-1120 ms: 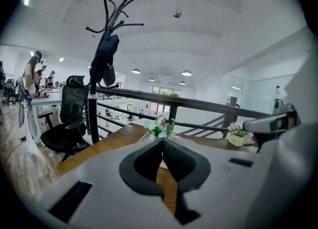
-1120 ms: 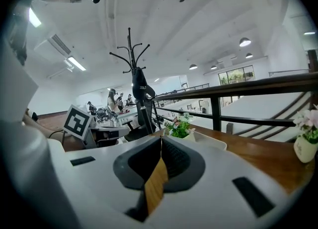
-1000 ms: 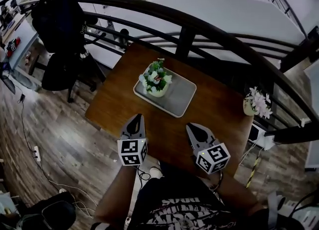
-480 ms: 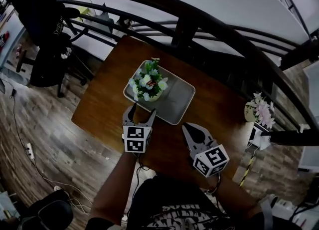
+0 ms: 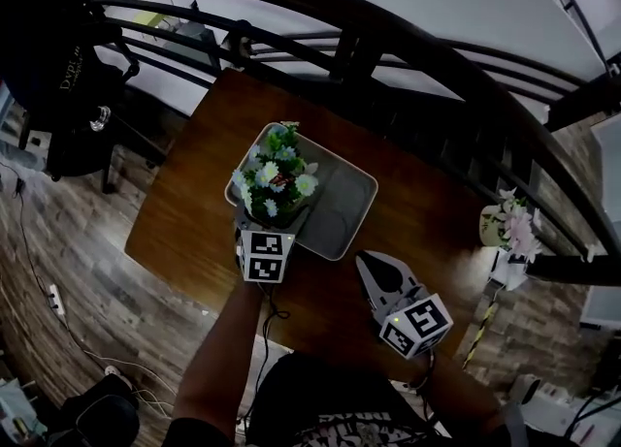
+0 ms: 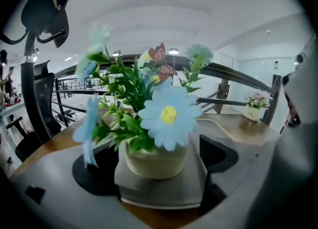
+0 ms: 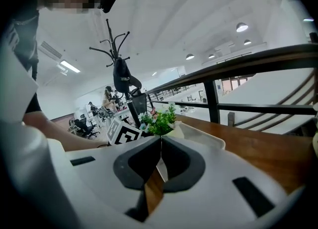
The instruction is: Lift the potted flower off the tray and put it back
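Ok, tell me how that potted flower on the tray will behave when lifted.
The potted flower probably tips easily: its foliage spreads wider and taller than the small cream pot. The pot's smooth, rounded wall may slip in a loose grip. Petals and leaves look soft and would likely bend if brushed.

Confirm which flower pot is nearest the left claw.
The leafy white-flowered pot on the grey tray, ahead of the left claw; the pink-flowered pot stands far right.
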### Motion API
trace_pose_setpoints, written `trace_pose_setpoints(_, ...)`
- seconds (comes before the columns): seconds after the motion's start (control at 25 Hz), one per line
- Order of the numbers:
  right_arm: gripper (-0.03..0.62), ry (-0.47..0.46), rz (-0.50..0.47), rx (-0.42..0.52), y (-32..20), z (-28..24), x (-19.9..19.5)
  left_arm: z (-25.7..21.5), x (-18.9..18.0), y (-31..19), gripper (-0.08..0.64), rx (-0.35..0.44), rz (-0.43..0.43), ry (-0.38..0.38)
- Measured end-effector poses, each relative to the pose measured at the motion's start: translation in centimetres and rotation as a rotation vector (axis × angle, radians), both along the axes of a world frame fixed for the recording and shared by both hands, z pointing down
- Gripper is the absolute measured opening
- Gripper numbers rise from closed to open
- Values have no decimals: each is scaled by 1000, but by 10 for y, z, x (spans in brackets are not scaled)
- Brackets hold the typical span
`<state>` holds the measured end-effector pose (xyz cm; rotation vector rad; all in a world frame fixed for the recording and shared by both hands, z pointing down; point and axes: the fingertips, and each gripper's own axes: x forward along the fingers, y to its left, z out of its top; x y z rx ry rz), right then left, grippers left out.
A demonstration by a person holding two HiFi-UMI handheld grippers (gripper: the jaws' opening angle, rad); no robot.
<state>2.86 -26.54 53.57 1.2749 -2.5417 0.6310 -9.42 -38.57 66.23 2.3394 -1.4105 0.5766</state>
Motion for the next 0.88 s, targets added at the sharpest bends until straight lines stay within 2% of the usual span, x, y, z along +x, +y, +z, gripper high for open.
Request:
trace_pose_setpoints(0.28, -1, -33, 24, -6, 11, -2, 15, 10, 14, -5, 506, -2, 2, -25)
trace_pose_setpoints(0.56, -1, -61, 56, -59, 1, 27, 46, 28, 30, -17, 505, 21, -28, -154)
trace_pose_setpoints(0.72, -1, -85, 63, -71, 9, 28, 52, 27, 35, -10, 505, 13, -17, -144)
trace_pose_setpoints(0.88, -1, -84, 52, -69, -1, 24, 40, 28, 25, -14, 503, 3, -28, -77)
